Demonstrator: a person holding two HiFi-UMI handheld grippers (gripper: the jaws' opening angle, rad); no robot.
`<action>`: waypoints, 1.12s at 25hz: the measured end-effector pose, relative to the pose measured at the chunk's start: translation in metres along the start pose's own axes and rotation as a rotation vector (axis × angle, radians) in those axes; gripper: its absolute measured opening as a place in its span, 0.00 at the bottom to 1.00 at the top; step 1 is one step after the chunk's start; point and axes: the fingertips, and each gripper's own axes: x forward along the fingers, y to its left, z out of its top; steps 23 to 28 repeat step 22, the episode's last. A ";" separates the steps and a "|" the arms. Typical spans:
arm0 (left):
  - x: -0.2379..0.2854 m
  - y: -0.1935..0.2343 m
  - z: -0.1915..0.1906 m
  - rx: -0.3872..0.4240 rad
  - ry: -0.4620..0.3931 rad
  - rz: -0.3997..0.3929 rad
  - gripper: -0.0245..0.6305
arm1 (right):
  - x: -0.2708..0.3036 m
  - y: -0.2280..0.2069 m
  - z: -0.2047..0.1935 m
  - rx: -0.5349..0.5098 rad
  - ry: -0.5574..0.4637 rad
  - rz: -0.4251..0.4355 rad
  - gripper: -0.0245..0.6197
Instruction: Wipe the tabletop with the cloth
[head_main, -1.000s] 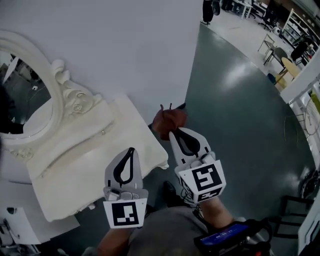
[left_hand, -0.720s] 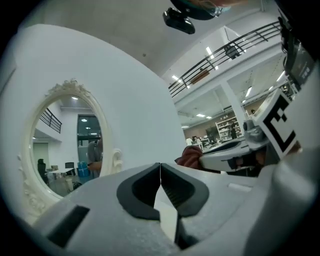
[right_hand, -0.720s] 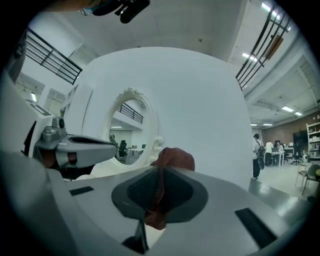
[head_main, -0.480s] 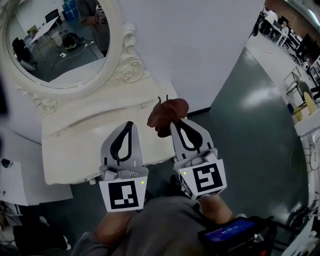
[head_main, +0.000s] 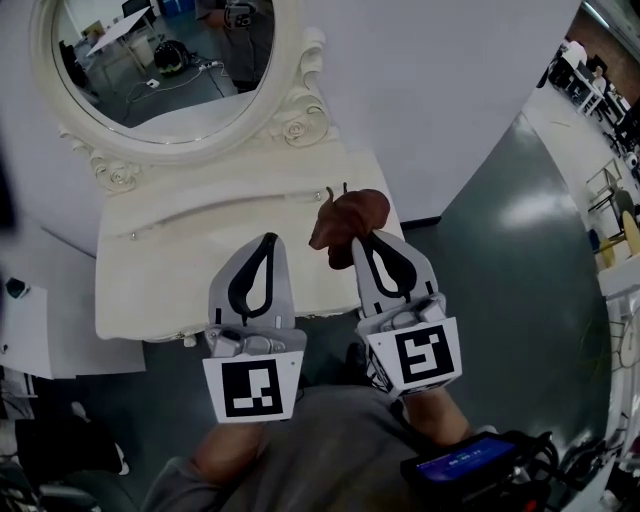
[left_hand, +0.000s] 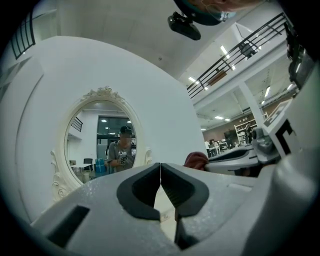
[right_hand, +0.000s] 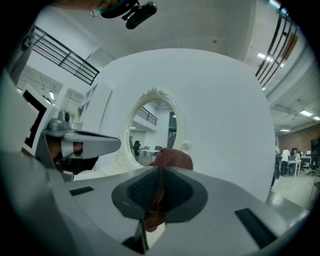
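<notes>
A reddish-brown cloth (head_main: 350, 222) is bunched at the tips of my right gripper (head_main: 366, 240), which is shut on it above the right front part of the cream dressing table (head_main: 170, 270). In the right gripper view the cloth (right_hand: 170, 161) is pinched between the dark pads and sticks up past them. My left gripper (head_main: 264, 240) is shut with nothing in it, over the table's front edge. In the left gripper view the left gripper (left_hand: 160, 167) has its pads touching, and the cloth (left_hand: 196, 160) shows to the right.
An oval mirror (head_main: 165, 62) in an ornate white frame stands at the back of the table against a white wall. Dark green floor (head_main: 520, 270) lies to the right. A white cabinet (head_main: 30, 335) stands at the left. A person's reflection shows in the mirror (left_hand: 102, 145).
The view has swung so the table and mirror sit more centrally ahead. Both grippers are now over the table's front edge, with the cloth still held in the right one.
</notes>
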 end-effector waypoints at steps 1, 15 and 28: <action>0.000 0.001 0.000 0.001 0.002 0.004 0.06 | 0.000 0.000 0.000 0.001 0.000 0.005 0.09; 0.004 0.000 -0.003 0.000 0.005 0.011 0.06 | 0.003 -0.001 -0.004 -0.002 -0.009 0.031 0.09; 0.007 0.001 -0.010 0.004 0.014 0.004 0.06 | 0.006 -0.001 -0.009 -0.004 -0.001 0.027 0.09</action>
